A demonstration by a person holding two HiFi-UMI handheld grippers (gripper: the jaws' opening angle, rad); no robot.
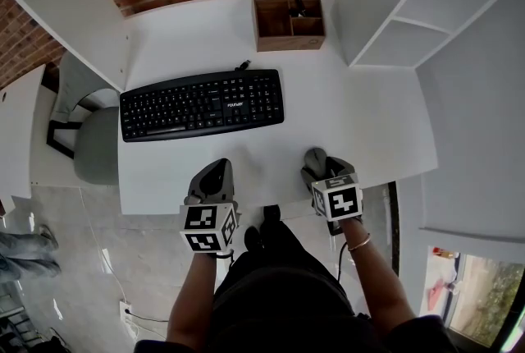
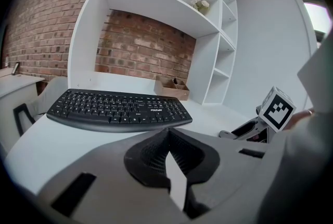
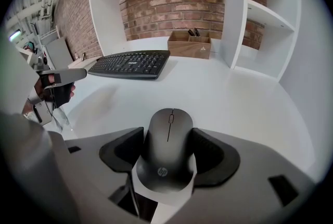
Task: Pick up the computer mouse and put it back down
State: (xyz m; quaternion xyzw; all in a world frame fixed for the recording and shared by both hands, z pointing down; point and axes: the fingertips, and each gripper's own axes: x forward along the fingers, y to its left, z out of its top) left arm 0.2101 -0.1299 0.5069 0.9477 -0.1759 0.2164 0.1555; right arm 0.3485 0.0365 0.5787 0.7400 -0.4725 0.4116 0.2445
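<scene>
A dark grey computer mouse point(image 3: 167, 147) lies flat on the white desk point(image 1: 373, 121) near its front edge, right of centre, and shows in the head view as a grey mouse point(image 1: 315, 157). My right gripper point(image 3: 167, 158) straddles it from behind, jaws spread wide, the pads close beside the mouse's flanks without squeezing it. In the head view the right gripper point(image 1: 321, 168) tilts steeply down over the mouse. My left gripper point(image 1: 215, 172) hovers at the desk's front edge, left of centre, jaws together and empty; its own view shows the left gripper point(image 2: 166, 137) with pads meeting.
A black keyboard point(image 1: 202, 103) lies across the desk's middle. A wooden organizer point(image 1: 289, 23) stands at the back against the brick wall. White shelves point(image 1: 426, 6) rise at the right. A grey chair point(image 1: 94, 142) stands left of the desk.
</scene>
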